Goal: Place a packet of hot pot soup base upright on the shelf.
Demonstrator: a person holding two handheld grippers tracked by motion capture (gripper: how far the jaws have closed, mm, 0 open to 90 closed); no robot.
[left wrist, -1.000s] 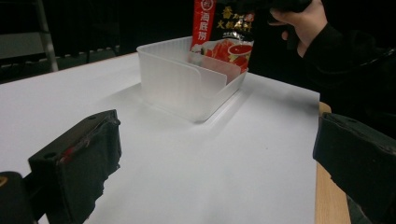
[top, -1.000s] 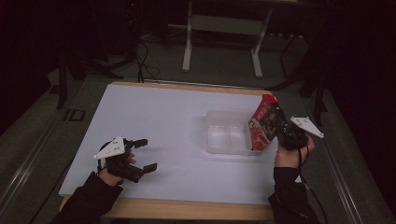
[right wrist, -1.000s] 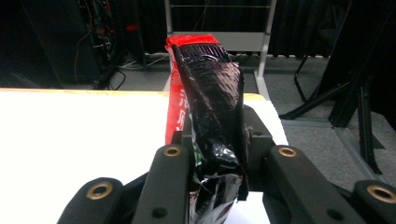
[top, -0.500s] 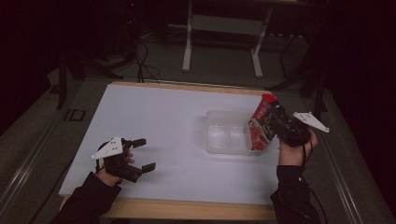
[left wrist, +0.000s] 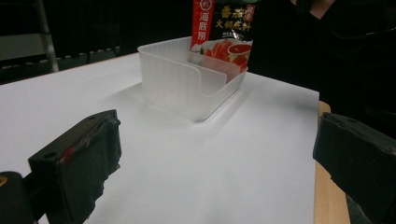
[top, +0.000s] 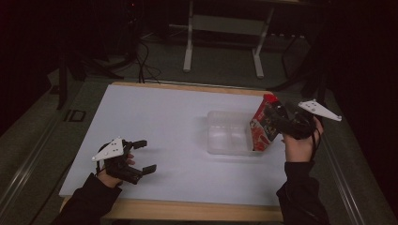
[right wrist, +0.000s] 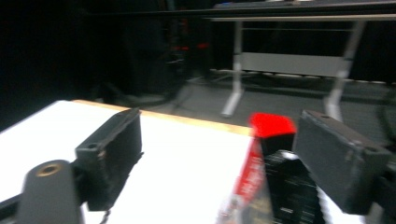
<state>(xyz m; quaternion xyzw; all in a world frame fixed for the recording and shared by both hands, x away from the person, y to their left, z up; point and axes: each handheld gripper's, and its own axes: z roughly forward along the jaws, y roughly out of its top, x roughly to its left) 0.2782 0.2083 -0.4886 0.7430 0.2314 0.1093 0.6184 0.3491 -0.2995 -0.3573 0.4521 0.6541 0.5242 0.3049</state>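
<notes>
A red and black printed packet (top: 261, 129) stands on end in the right part of a clear plastic container (top: 227, 133), leaning against its right wall. My right gripper (top: 274, 115) hovers at the packet's top; its jaws have just been opening and stand apart. In the right gripper view the packet's red top (right wrist: 273, 126) sits between the jaws of the right gripper (right wrist: 219, 158), close to the right one. My left gripper (top: 143, 155) rests open near the table's front left, nothing between its fingers. From the left gripper (left wrist: 215, 158) I see the container (left wrist: 187, 86) and packet (left wrist: 223, 32) ahead.
The white table top (top: 164, 122) has a wooden front edge (top: 187, 211). A metal desk frame (top: 225, 23) and cables stand on the dark floor behind the table.
The right gripper has opened off the packet and risen a little. The packet stays leaning in the container. The left hand has not moved.
</notes>
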